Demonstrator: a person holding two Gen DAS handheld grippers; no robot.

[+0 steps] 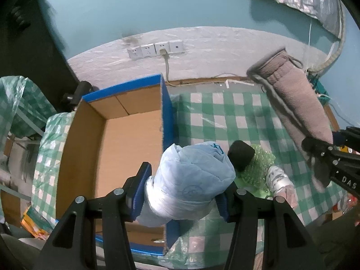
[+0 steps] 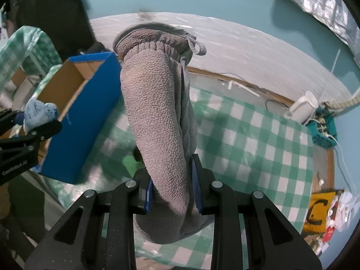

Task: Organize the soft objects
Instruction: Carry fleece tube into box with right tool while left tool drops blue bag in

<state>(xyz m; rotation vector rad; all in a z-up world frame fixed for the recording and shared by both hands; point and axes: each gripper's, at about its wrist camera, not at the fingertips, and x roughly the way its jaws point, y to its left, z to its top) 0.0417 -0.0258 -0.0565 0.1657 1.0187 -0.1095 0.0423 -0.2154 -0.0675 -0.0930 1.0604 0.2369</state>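
Note:
My left gripper (image 1: 182,191) is shut on a light blue plastic-wrapped bundle (image 1: 191,180) and holds it above the right wall of an open blue cardboard box (image 1: 126,148). The bundle also shows in the right wrist view (image 2: 39,112). My right gripper (image 2: 172,186) is shut on a grey fleece garment (image 2: 157,123), held up above the checked tablecloth (image 2: 258,139). In the left wrist view the garment (image 1: 297,99) hangs at the right. A black soft object (image 1: 240,157) lies on green bubble wrap (image 1: 256,173) on the cloth.
The box (image 2: 85,123) stands at the table's left end. Wall sockets (image 1: 155,49) with a cable are behind it. A white adapter (image 2: 301,108) and teal power strip (image 2: 321,130) lie at the far right. A yellow packet (image 2: 317,211) and clutter lie off the right edge.

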